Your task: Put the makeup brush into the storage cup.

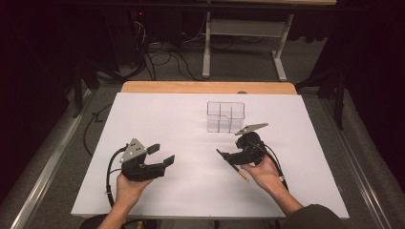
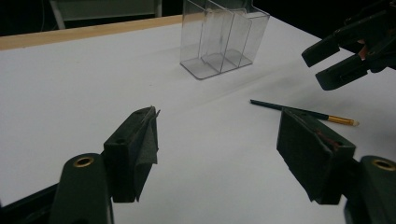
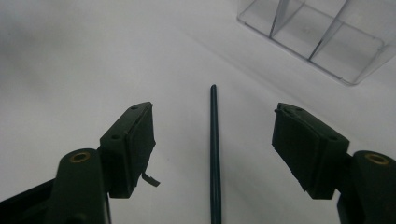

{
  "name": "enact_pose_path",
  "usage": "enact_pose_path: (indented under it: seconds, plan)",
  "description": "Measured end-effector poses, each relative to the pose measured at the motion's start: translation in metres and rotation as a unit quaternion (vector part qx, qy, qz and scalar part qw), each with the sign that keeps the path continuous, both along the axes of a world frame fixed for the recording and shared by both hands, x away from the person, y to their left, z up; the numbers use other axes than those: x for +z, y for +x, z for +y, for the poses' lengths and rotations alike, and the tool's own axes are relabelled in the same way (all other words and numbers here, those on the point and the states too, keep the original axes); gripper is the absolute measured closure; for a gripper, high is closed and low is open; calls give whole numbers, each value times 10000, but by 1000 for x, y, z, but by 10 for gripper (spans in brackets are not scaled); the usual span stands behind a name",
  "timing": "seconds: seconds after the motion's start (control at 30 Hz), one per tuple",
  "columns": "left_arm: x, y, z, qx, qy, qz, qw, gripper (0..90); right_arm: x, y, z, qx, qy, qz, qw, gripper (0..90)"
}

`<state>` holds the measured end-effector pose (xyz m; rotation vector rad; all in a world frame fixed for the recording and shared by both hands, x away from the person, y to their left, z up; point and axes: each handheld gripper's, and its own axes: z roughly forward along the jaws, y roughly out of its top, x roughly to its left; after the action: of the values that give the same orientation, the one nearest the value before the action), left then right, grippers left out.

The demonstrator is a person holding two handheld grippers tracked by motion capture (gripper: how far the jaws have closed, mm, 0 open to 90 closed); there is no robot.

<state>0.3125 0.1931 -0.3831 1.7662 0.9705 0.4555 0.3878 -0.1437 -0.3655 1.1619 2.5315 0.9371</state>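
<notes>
A thin dark brush (image 1: 237,170) with a gold ferrule lies flat on the white table sheet (image 1: 157,114). My right gripper (image 1: 228,156) hovers just over its dark end, open. In the right gripper view the brush (image 3: 214,154) runs up between the two spread jaws of the right gripper (image 3: 214,116), untouched. A clear plastic organizer (image 1: 225,117) with several compartments stands upright behind it. My left gripper (image 1: 162,154) is held open at the left with nothing in it. The left gripper view shows the left gripper (image 2: 218,119), the brush (image 2: 303,112), the organizer (image 2: 224,39) and the right gripper (image 2: 318,67).
The sheet covers a wooden table whose far edge (image 1: 210,87) shows as a tan strip. Beyond it are a white table frame (image 1: 243,28) and cables on the floor (image 1: 157,59). Metal rails run along both sides of the table.
</notes>
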Motion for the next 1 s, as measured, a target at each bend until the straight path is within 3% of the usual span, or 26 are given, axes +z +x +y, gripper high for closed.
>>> enact_pose_path:
  seconds: [0.33, 0.57, 0.8, 1.0]
  plan:
    - [0, -1, 0, 3, -8, -4, 10000, 296, 4, 4, 5, 145, -544, 344, 9978, 281]
    - [0, 0, 0, 33, 27, -9, 10000, 296, 10, 7, 10, 237, -835, 540, 9948, 327]
    - [0, 0, 0, 14, 4, -5, 10000, 297, 9, 9, 14, 204, -1149, 881, 9893, 375]
    - [0, -1, -2, -5, 38, -11, 10000, 298, 8, 14, 15, 230, -1488, 1106, 9824, 423]
